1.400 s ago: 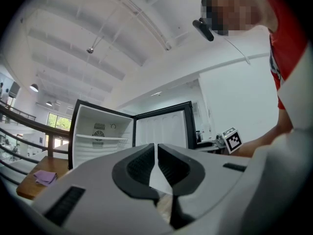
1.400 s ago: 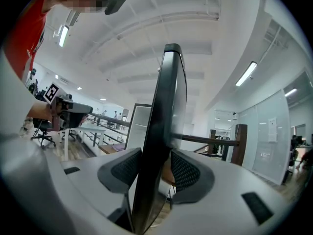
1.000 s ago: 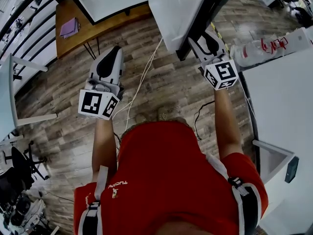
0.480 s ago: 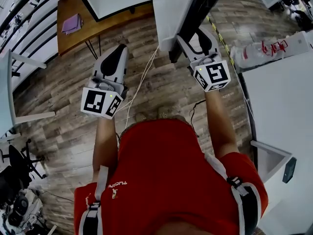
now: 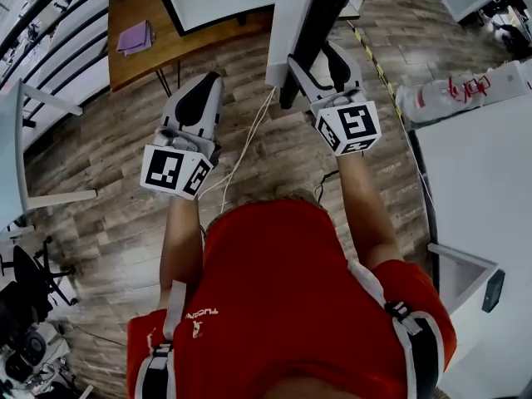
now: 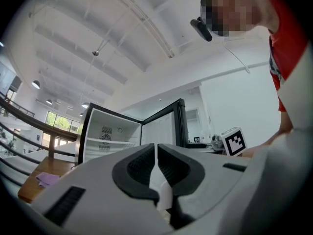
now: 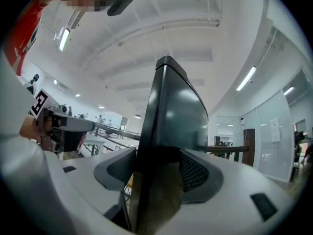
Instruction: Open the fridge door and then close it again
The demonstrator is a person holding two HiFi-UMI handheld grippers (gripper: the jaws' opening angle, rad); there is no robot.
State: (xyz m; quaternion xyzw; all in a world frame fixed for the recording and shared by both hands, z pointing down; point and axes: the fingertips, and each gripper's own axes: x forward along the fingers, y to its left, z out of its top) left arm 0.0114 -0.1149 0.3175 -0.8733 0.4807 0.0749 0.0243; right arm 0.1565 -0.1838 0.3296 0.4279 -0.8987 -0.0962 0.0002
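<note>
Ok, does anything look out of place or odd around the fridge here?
Nothing looks spilled or damaged. The fridge door stands open, with its edge between the right claw's jaws, which are opening. The one untidy thing is a loose white cable trailing across the floor below the door, which might be a trip hazard.

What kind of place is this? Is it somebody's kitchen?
Probably not a kitchen, more likely a big office or lab. The small black fridge stands open on a wood-plank floor near a brown wooden desk, under a high white ceiling.
</note>
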